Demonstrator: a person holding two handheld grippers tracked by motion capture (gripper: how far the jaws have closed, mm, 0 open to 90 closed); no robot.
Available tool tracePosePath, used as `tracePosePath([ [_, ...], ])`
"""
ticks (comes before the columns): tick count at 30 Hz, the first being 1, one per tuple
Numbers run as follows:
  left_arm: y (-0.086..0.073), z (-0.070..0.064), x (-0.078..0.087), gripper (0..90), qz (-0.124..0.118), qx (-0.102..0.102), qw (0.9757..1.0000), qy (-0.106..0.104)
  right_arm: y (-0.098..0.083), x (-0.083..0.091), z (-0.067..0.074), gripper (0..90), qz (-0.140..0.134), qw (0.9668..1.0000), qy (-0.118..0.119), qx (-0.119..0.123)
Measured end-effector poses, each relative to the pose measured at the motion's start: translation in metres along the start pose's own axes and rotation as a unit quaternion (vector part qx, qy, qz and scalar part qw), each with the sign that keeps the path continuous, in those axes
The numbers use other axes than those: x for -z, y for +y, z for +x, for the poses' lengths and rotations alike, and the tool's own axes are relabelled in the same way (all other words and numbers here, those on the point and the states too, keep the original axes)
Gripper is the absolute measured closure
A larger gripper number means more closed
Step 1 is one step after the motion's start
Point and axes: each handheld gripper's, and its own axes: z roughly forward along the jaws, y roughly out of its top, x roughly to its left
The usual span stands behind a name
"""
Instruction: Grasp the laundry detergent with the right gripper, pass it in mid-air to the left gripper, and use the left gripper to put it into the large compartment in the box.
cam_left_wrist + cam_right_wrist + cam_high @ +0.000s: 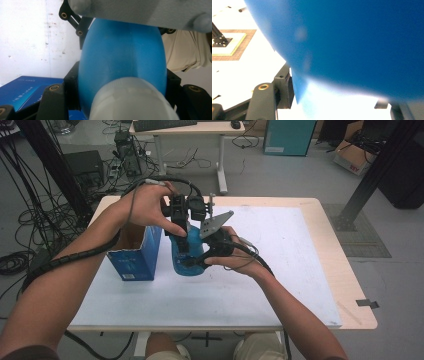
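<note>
At the left of the desk (280, 285) stands an open blue box (134, 255); just beside it the blue bottle (189, 251) is upright on the white sheet, out of the box; the left hand-held gripper (181, 236) clamps it from above, near its pale cap (130, 100); the right hand-held gripper (200, 260) grips its lower body from the side; judging by this, the bottle is out and held, while any opening or placing remains.

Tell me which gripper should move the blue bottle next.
Probably left: the left gripper has its jaws on both sides of the blue bottle near its white cap; the right gripper holds lower down.
</note>
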Motion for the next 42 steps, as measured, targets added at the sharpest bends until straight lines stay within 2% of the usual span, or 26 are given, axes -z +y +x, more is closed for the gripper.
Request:
tracePosePath([
  [4,-0.001,0.001,0.000,37.7,0.001,0.008,1.0000,0.000,-0.001,0.003,-0.001,27.2,0.002,1.0000,-0.007,-0.002],
  [6,-0.002,0.002,0.001,37.7,0.003,0.011,0.9999,0.001,-0.003,0.006,-0.004,23.5,0.010,0.9997,-0.018,0.012],
  [7,-0.002,0.002,0.001,37.7,-0.001,0.019,0.9998,0.002,-0.004,0.008,-0.005,20.4,0.012,0.9997,-0.019,0.008],
  [8,-0.003,0.001,0.000,37.7,-0.009,0.037,0.9993,-0.003,-0.004,0.009,-0.005,18.9,0.015,0.9996,-0.023,0.006],
  [9,-0.004,0.002,0.000,37.7,-0.011,0.042,0.9990,-0.004,-0.005,0.011,-0.005,17.0,0.018,0.9995,-0.025,0.002],
  [10,-0.004,0.005,0.003,37.7,0.002,0.031,0.9995,0.001,-0.006,0.012,-0.005,13.9,0.022,0.9995,-0.022,-0.008],
  [12,-0.005,0.008,0.004,37.7,0.000,0.036,0.9994,0.001,-0.007,0.014,-0.004,8.1,0.032,0.9989,-0.020,-0.029],
  [14,-0.006,0.010,0.007,37.7,0.003,0.047,0.9989,0.002,-0.008,0.017,-0.003,6.7,0.038,0.9984,-0.028,-0.030],
  [19,-0.008,0.018,0.016,37.6,0.003,0.096,0.9954,0.001,-0.010,0.031,0.000,4.7,0.073,0.9950,-0.054,-0.043],
  [22,-0.009,0.020,0.023,37.6,0.006,0.110,0.9939,0.002,-0.010,0.041,0.001,4.6,0.088,0.9932,-0.060,-0.047],
  [23,-0.009,0.021,0.026,37.6,0.008,0.121,0.9927,-0.001,-0.009,0.042,0.004,4.7,0.086,0.9924,-0.052,-0.071],
  [24,-0.010,0.022,0.028,37.6,0.006,0.129,0.9917,0.000,-0.009,0.044,0.004,4.7,0.088,0.9916,-0.050,-0.080],
  [26,-0.012,0.024,0.034,37.6,0.001,0.143,0.9897,0.001,-0.011,0.051,0.003,5.0,0.103,0.9907,-0.050,-0.073],
  [27,-0.015,0.026,0.041,37.6,-0.004,0.159,0.9873,-0.004,-0.012,0.054,0.003,5.2,0.108,0.9897,-0.053,-0.078],
  [28,-0.016,0.027,0.044,37.6,-0.006,0.164,0.9865,-0.001,-0.012,0.060,0.004,5.2,0.114,0.9879,-0.061,-0.085],
  [30,-0.019,0.028,0.051,37.6,-0.009,0.178,0.9839,-0.002,-0.013,0.065,0.003,5.1,0.119,0.9869,-0.066,-0.087],
  [31,-0.021,0.031,0.057,37.6,0.008,0.163,0.9865,0.002,-0.013,0.070,0.003,4.4,0.126,0.9854,-0.067,-0.093],
  [32,-0.022,0.031,0.060,37.6,0.009,0.166,0.9861,0.005,-0.014,0.074,0.002,4.5,0.132,0.9844,-0.067,-0.096],
  [33,-0.024,0.031,0.065,37.6,0.008,0.177,0.9842,0.009,-0.014,0.077,0.002,4.9,0.137,0.9832,-0.071,-0.097],
  [35,-0.026,0.032,0.073,37.6,0.010,0.187,0.9821,0.015,-0.015,0.085,0.003,4.8,0.146,0.9799,-0.093,-0.100],
  [36,-0.028,0.032,0.079,37.6,0.009,0.199,0.9799,0.016,-0.016,0.088,0.003,4.8,0.147,0.9799,-0.093,-0.099],
  [37,-0.030,0.033,0.082,37.6,0.009,0.203,0.9790,0.021,-0.016,0.092,0.003,4.8,0.148,0.9794,-0.098,-0.097],
  [39,-0.035,0.035,0.094,37.6,0.008,0.224,0.9743,0.023,-0.017,0.098,0.003,4.8,0.151,0.9785,-0.104,-0.094],
  [40,-0.037,0.035,0.097,37.6,0.008,0.229,0.9731,0.026,-0.017,0.101,0.004,4.8,0.156,0.9774,-0.106,-0.096],
  [41,-0.040,0.035,0.102,37.6,0.006,0.239,0.9707,0.029,-0.017,0.104,0.004,4.8,0.157,0.9769,-0.108,-0.096],
  [42,-0.045,0.036,0.109,37.7,0.003,0.255,0.9664,0.033,-0.017,0.107,0.005,4.8,0.160,0.9757,-0.114,-0.097],
])
